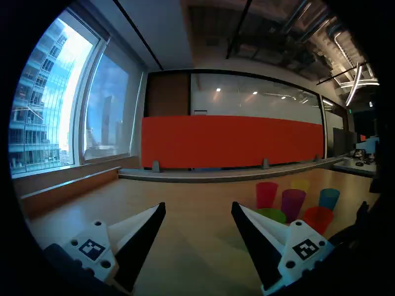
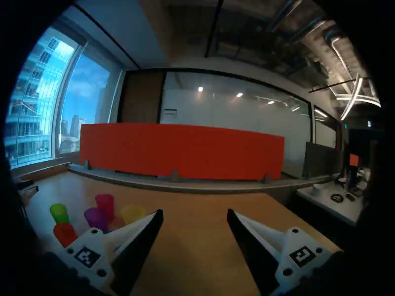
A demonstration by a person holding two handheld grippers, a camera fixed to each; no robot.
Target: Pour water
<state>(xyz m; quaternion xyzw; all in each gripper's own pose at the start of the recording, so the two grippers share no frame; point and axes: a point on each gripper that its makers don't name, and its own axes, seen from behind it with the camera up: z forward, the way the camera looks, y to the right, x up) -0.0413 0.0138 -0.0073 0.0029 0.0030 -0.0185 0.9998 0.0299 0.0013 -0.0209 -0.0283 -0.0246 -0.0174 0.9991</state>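
Coloured cups (image 1: 292, 203) stand upright, clustered on the wooden surface (image 1: 197, 237), in front of the orange partition (image 1: 232, 140). Left tool (image 1: 198, 204) and right tool (image 2: 194, 211): fingers spread wide, holding nothing.

Six cups at four o'clock in the left gripper view: one pink cup (image 1: 266, 194), one yellow cup (image 1: 299, 185), one teal cup (image 1: 329, 198), one purple cup (image 1: 292, 203), one green cup (image 1: 270, 215) and one orange cup (image 1: 317, 218). In the right gripper view, at eight o'clock, I count five. One divider (image 1: 232, 140), and two windows (image 1: 49, 98) at ten o'clock.
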